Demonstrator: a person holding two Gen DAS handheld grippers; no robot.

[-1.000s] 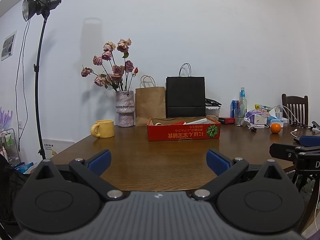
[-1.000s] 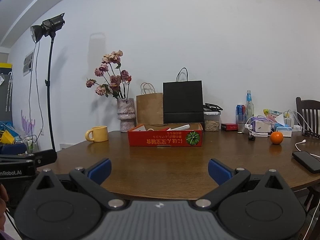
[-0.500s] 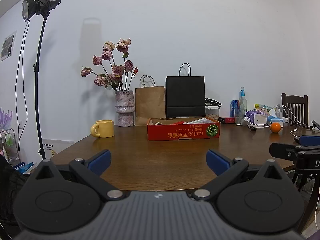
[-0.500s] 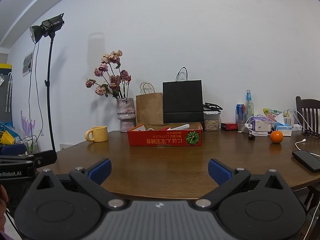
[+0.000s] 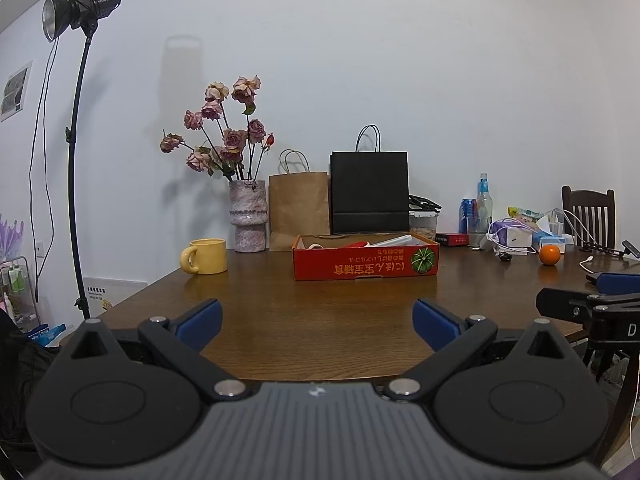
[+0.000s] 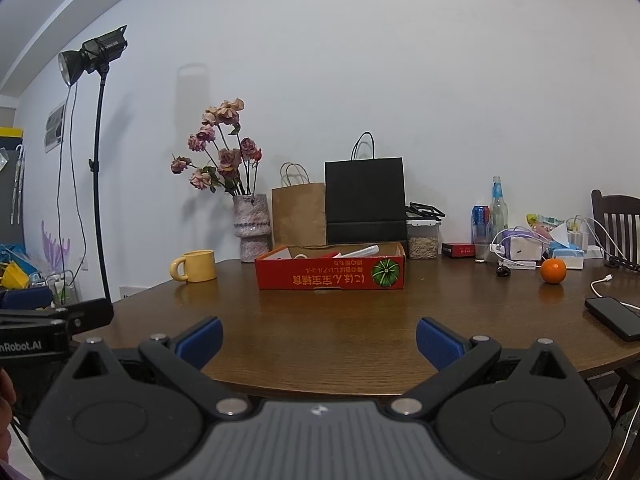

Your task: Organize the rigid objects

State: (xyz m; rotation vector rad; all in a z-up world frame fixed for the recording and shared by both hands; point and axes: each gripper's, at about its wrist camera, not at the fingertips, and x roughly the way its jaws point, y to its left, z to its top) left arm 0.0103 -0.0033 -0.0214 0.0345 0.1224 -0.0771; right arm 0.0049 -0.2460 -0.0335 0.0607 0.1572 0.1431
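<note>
Nothing has really moved since a second ago: both grippers sit in the same spot at the near edge of the table (image 5: 320, 320), and the objects are unchanged.

Left gripper (image 5: 317, 318) is held level, pointing across the table toward the far wall, fingers spread wide, nothing between the blue pads (image 5: 200, 322). Released. Right gripper (image 6: 319, 338) has the same pose: level, aimed forward, blue pads (image 6: 438, 342) wide apart, empty. The two are side by side; each shows at the edge of the other's view, the right one at the right edge of the left wrist view, the left one at the left edge of the right wrist view.

Red cardboard box (image 6: 331, 276) sits mid-table toward the far edge, open top, print upside down, a few white and red items inside, too hidden to name. Yellow mug (image 6: 195, 266) is left of the box, apart from it, handle to the left. Orange (image 6: 553, 271) sits toward the right side of the table, well apart from the box. Black phone (image 6: 612, 317) lies flat at the right edge, with a white cable just beside it.

Along the far edge: vase of dried roses (image 5: 247, 216), brown paper bag (image 5: 299, 210) and black paper bag (image 5: 369, 192) touching side by side behind the box, a clear container (image 6: 424, 236), can and bottle (image 6: 498, 208), and cluttered packets and chargers. Light stand (image 5: 76, 160) stands off the left edge. Wooden chair (image 5: 588, 216) is at the far right corner.
</note>
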